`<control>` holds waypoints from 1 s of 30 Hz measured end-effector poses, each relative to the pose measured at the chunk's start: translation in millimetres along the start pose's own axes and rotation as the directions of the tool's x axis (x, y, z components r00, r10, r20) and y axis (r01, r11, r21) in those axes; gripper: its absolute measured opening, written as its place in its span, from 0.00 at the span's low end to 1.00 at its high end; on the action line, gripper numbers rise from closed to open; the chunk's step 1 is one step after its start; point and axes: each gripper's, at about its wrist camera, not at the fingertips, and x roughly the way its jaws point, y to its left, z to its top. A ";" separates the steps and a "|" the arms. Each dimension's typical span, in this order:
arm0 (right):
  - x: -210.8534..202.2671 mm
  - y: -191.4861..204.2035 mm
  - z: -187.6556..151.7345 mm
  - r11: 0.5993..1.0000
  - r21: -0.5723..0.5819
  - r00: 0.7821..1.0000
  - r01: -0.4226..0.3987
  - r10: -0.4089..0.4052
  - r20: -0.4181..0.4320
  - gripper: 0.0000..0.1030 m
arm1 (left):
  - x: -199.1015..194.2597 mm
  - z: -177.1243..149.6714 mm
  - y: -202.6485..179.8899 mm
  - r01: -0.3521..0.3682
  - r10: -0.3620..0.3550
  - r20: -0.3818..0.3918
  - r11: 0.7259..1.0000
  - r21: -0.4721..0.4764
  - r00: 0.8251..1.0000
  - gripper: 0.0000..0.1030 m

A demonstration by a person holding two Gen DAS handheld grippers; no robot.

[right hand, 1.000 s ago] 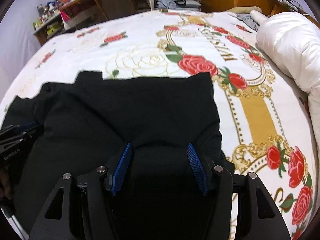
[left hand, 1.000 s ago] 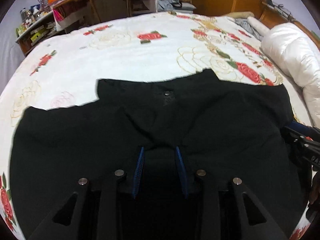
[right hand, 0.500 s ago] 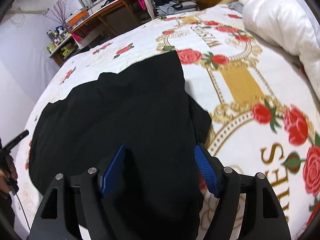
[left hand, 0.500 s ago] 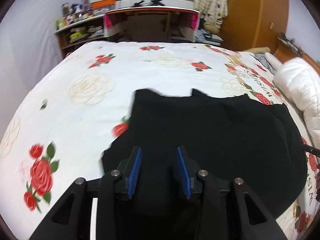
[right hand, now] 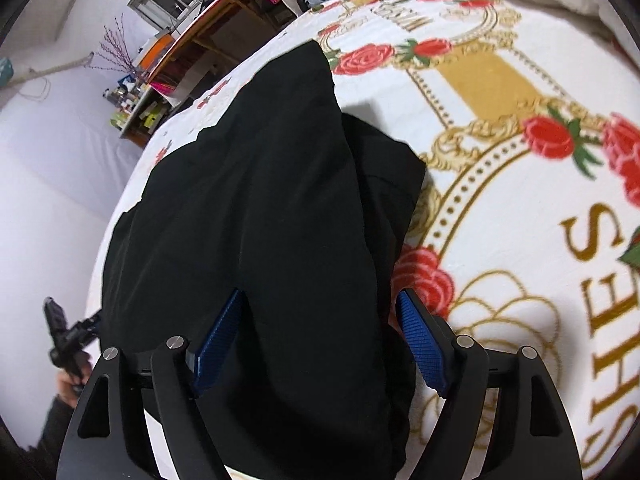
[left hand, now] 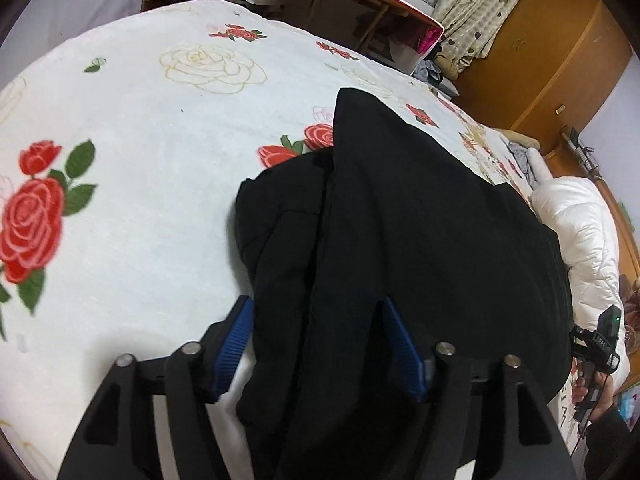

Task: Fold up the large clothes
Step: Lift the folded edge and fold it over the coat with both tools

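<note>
On the bed: black garment (left hand: 400, 240) lies doubled over on the floral bedspread (left hand: 140, 140).
Change: a second ago it was spread flat; one fold done.
My left jaws (left hand: 318, 344): wide apart, cloth between, grip unclear.
My right jaws (right hand: 320, 334): likewise.

The large black garment of soft matte fabric (left hand: 420, 240) lay in the centre and right of the left wrist frame, doubled into overlapping layers, one pointed corner reaching toward the upper middle. In the right wrist frame it (right hand: 260, 208) filled the centre, a lower layer showing along its right edge.
</note>
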 end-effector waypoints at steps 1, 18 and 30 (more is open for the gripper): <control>2.2 -0.9 0.4 1.000 0.001 1.000 -0.007 0.007 -0.001 0.83 | 3.2 0.2 2.3 0.011 -0.011 0.000 1.000 -0.013 1.000 0.74; 36.5 -4.5 3.5 0.990 0.061 0.992 -0.126 0.128 -0.021 0.66 | 36.3 -1.3 3.1 0.061 -0.061 0.004 0.992 -0.114 0.998 0.73; -5.3 38.1 8.5 0.998 0.011 0.998 -0.057 0.057 0.041 0.31 | -7.4 13.2 -22.8 0.021 -0.019 0.042 0.998 -0.054 0.999 0.26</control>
